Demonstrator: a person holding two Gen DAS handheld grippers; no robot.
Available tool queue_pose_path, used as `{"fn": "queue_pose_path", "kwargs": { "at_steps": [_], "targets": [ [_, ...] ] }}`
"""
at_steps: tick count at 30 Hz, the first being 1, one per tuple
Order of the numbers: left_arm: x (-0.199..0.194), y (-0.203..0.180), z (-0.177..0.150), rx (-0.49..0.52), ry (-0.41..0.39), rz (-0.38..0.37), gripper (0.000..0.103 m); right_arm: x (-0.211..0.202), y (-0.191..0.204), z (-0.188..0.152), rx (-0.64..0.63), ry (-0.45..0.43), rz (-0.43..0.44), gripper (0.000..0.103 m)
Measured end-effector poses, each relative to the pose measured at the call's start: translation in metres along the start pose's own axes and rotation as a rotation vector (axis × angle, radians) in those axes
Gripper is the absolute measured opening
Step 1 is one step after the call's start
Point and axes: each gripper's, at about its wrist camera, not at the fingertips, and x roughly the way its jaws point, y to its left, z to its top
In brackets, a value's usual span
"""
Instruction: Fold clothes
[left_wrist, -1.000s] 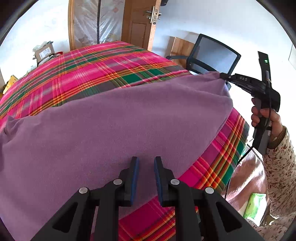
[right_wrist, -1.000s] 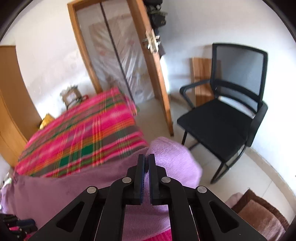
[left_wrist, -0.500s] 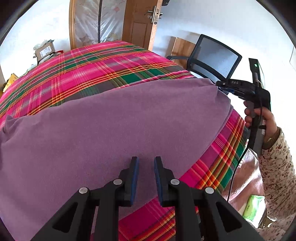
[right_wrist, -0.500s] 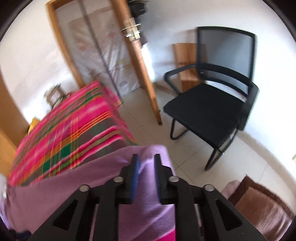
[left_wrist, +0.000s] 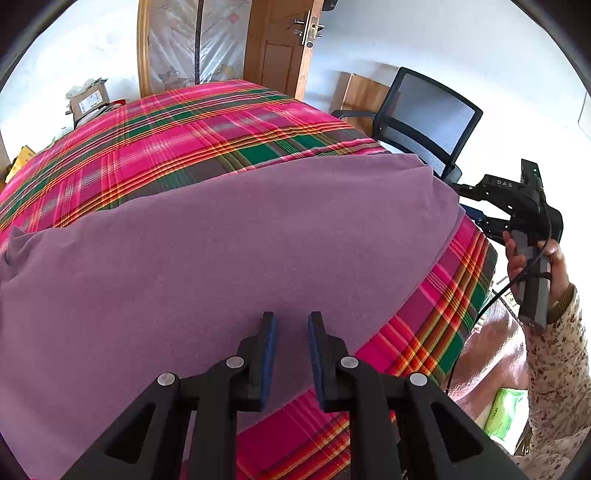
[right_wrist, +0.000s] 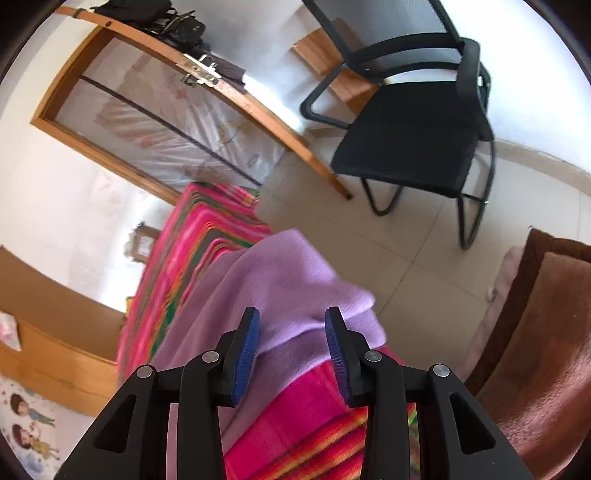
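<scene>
A purple garment (left_wrist: 221, 251) lies spread flat across the plaid bedspread (left_wrist: 177, 136). My left gripper (left_wrist: 290, 321) is open, its jaws a small gap apart, hovering over the garment's near edge and holding nothing. My right gripper (right_wrist: 291, 317) is open wide and empty, above the garment's right corner (right_wrist: 295, 273), which hangs at the bed's edge. In the left wrist view the right gripper (left_wrist: 476, 206) is just off that corner, held in a hand.
A black mesh chair (right_wrist: 413, 140) stands on the tiled floor beyond the bed corner. A wooden door (left_wrist: 284, 48) is behind the bed. A brown blanket (right_wrist: 535, 332) lies at the right. A cardboard box (left_wrist: 88, 101) sits at the far left.
My right gripper opened and let go of the garment's corner, then drew away to the right and tilted. The corner dropped onto the bed. The left gripper stayed put.
</scene>
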Motion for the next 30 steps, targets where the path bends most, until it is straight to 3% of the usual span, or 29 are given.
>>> {"fn": "queue_pose_path", "kwargs": {
  "at_steps": [8, 13, 18, 21, 25, 30],
  "targets": [
    [-0.002, -0.002, -0.003, 0.000, 0.000, 0.004, 0.018, 0.010, 0.004, 0.004, 0.009, 0.028, 0.025, 0.040],
    [-0.003, -0.003, -0.004, -0.001, 0.000, 0.007, 0.018, 0.002, 0.019, 0.003, -0.075, -0.020, 0.002, 0.010],
    [-0.004, -0.003, -0.005, -0.003, 0.002, 0.003, 0.018, -0.027, 0.037, -0.001, -0.168, -0.141, -0.034, 0.009],
    [-0.006, -0.003, -0.006, -0.005, 0.004, -0.001, 0.018, -0.028, 0.046, -0.006, -0.218, -0.142, -0.116, 0.009],
    [-0.008, -0.002, -0.008, -0.008, 0.006, -0.012, 0.018, -0.015, 0.036, -0.008, -0.176, -0.092, -0.213, 0.010],
    [-0.011, 0.002, -0.011, -0.017, 0.006, -0.022, 0.018, -0.024, 0.029, -0.008, -0.158, -0.134, -0.325, 0.013]
  ]
}}
